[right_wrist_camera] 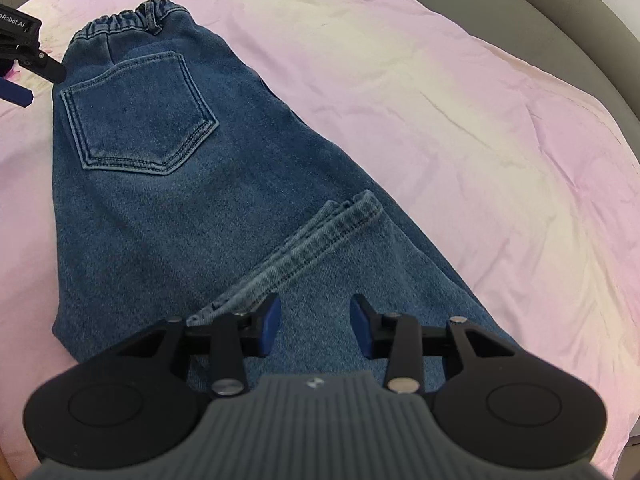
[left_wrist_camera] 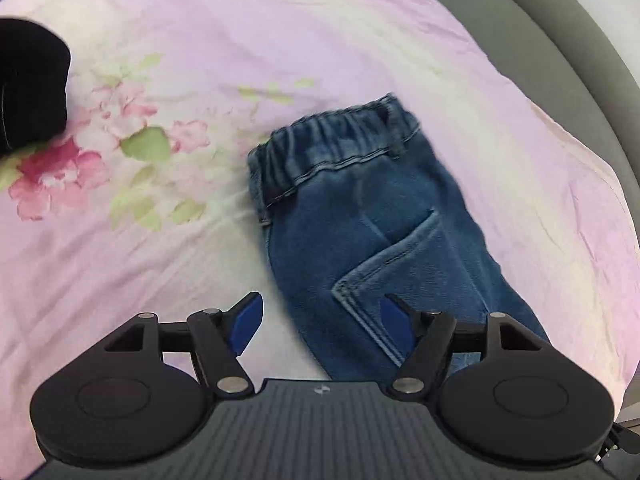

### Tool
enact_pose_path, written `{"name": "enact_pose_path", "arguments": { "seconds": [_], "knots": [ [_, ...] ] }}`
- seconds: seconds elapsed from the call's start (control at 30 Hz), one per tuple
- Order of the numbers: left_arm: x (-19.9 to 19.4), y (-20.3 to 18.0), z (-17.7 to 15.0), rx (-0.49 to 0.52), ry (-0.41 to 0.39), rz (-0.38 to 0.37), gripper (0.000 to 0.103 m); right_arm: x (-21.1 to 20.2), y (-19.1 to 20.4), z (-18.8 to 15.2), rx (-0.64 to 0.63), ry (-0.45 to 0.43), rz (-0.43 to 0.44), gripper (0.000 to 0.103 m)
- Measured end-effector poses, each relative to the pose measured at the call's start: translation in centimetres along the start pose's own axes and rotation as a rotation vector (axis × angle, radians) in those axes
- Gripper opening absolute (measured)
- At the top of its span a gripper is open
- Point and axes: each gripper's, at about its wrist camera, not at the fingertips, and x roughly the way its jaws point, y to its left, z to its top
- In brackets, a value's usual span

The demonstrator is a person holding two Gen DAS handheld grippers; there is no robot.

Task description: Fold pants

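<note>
Right hand-held gripper (right_wrist_camera: 315, 330) agape above folded jeans (right_wrist_camera: 168, 184), left hand-held gripper (left_wrist_camera: 322, 326) likewise.

Black tongs (left_wrist_camera: 322, 320), blue pads (left_wrist_camera: 249, 322), silver screws

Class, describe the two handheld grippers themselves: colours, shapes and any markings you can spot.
The left gripper and the right gripper look alike: blue finger pads on black linkage arms with silver pivot pins, two round black housings, and a ribbed grey body bearing a small white logo. In the right wrist view, the left gripper shows white lettering, partly cut off. No cables or sleeves show clearly.
</note>
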Motion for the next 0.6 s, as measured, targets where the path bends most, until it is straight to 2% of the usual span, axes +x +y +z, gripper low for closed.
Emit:
{"name": "enact_pose_path", "arguments": {
  "seconds": [0.17,0.27,0.5,0.6],
  "knots": [
    [2.4,1.9,0.7,-0.1,0.029,-0.06,0.08,3.2,0.5,1.4,-0.053,0.081,0.063,0.033],
    [3.5,2.3,0.9,-0.132,0.012,-0.107,0.083,4.5,0.8,1.9,-0.09,0.096,0.077,0.032],
    [5.6,1.9,1.4,-0.145,-0.037,-0.13,0.091,5.7,-1.2,2.4,-0.005,0.133,0.15,0.032],
    [6.0,2.5,1.5,-0.166,-0.059,-0.157,0.087,5.7,-1.6,2.3,-0.004,0.14,0.158,0.033]
  ]
}}
